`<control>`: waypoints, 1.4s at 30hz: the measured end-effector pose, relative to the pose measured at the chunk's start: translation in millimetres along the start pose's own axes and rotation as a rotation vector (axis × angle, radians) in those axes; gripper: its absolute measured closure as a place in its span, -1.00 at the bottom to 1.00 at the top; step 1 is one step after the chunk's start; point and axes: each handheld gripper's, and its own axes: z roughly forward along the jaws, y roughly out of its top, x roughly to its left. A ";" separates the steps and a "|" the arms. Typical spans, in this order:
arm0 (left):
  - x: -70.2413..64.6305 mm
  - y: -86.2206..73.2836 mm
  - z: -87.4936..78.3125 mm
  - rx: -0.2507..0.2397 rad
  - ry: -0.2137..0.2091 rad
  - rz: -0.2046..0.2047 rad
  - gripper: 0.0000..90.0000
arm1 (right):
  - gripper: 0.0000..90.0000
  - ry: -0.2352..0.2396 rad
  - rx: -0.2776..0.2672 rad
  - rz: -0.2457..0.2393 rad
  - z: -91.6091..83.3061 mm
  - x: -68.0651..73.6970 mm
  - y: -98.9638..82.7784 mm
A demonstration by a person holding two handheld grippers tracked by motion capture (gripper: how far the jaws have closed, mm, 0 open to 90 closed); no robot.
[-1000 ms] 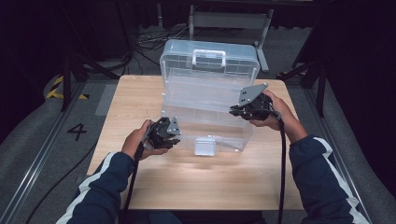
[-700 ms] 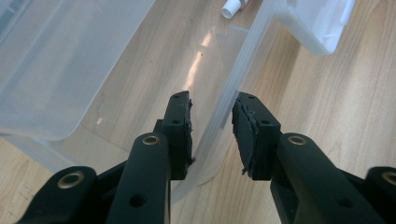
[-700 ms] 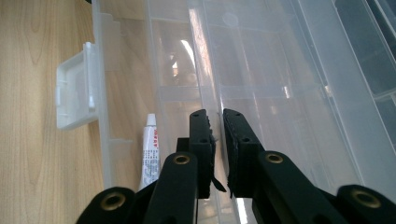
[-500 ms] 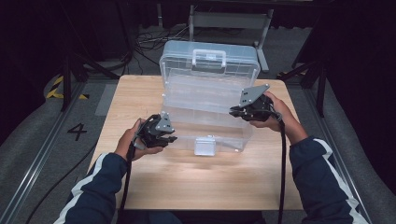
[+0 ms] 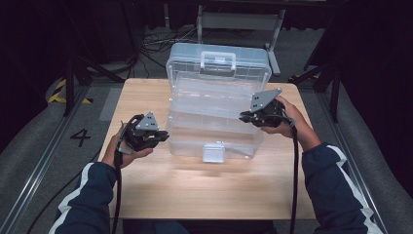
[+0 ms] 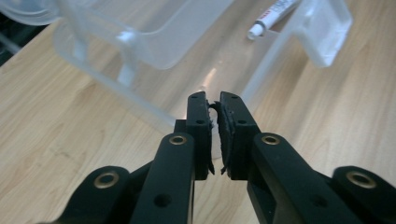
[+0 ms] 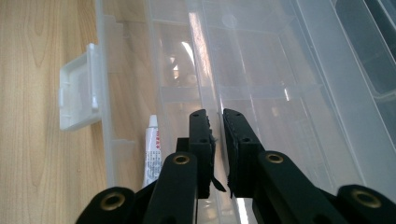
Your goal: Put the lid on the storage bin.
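A clear plastic storage box (image 5: 214,139) stands open on the wooden table (image 5: 195,195), its lid (image 5: 219,61) raised at the back. A white latch (image 5: 213,152) hangs at its front. Inside lies a small white tube (image 7: 152,149), near the front wall. My right gripper (image 5: 242,117) sits at the box's right end, its jaws (image 7: 215,114) shut on the thin wall of the clear inner tray (image 7: 261,70). My left gripper (image 5: 163,136) hovers just left of the box; its jaws (image 6: 213,100) have just been closing and stand shut with nothing between them. From here the tube (image 6: 273,16) shows through the wall.
The table's front half is bare wood, and more bare wood lies to the left of the box. Beyond the table are dark stands, cables on the floor and a grey floor strip marked with a number (image 5: 80,137) at the left.
My left gripper has drawn back to the left, away from the box's front left corner, and its jaws have closed. The right gripper has kept still on the tray.
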 end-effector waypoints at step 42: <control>76.6 75.5 4.4 -0.268 0.128 -0.179 1.00 | 0.85 0.010 -0.009 -0.009 1.2 8.5 -4.9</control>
